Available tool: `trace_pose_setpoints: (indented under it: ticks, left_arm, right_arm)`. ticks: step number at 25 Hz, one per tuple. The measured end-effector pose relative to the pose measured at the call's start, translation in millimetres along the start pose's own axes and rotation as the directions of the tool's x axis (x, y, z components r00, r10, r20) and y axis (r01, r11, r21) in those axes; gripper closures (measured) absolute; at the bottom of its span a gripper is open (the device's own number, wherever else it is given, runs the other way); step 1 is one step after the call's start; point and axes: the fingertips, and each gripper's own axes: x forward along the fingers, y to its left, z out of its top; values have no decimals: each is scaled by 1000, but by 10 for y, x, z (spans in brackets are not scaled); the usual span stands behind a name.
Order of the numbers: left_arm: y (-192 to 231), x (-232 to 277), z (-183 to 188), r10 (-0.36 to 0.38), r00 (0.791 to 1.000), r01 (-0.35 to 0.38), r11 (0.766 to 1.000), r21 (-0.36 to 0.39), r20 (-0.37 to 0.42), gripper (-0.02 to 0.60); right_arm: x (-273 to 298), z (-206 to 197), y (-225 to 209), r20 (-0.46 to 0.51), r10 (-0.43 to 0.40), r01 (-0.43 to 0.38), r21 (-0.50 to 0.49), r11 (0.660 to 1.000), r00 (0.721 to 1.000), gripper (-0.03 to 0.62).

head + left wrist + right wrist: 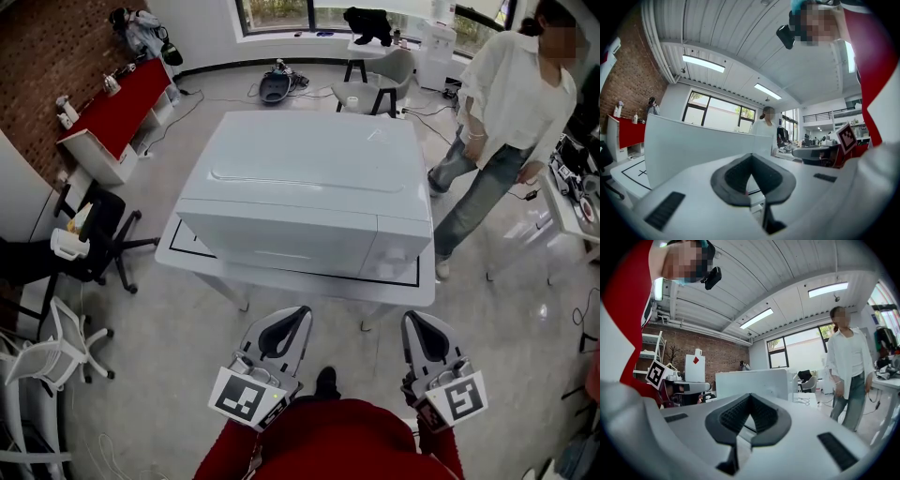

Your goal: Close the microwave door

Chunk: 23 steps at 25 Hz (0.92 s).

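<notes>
Microwave [305, 192]: white, in the middle of the table [281, 281] and covering most of it. Its front faces the near edge.

Door [281, 239]: the wide left part of the front face. It looks flush with the control panel [403, 253] at the right, with no gap or swung-out leaf in any view, so it appears shut.

Left gripper [302, 314]: jaws fully together with nothing between them, as its own view shows [751, 157]. It is held level off the table's near edge, apart from the microwave and aimed roughly at the door.

Right gripper [411, 319]: jaws also meet at the tips and hold nothing [750, 397]. It is held level off the near edge towards the right corner, facing the panel side and touching nothing.

Bystander [511, 112]: stands beyond the table's right edge, well apart from the microwave.

Step in hand: judging by the flush front, the closing itself seems done. Both grippers hang clear of the table, close to the person's body.

Next move: probably none beyond checking the latch. If the door is only resting to, a closed gripper tip should press straight and level on the door's free edge beside the panel. The push should be gentle enough that the microwave does not slide towards the far edge.
</notes>
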Motion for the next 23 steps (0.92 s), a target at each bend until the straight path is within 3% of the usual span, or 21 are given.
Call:
trace_pose_setpoints:
  ticks: [23]
  left_arm:
    - [57,-54,-41,19,1000,-19,999,-31,1,572]
  right_arm:
    - [18,-8,44,4,-14,14,-9,1000,1000,582]
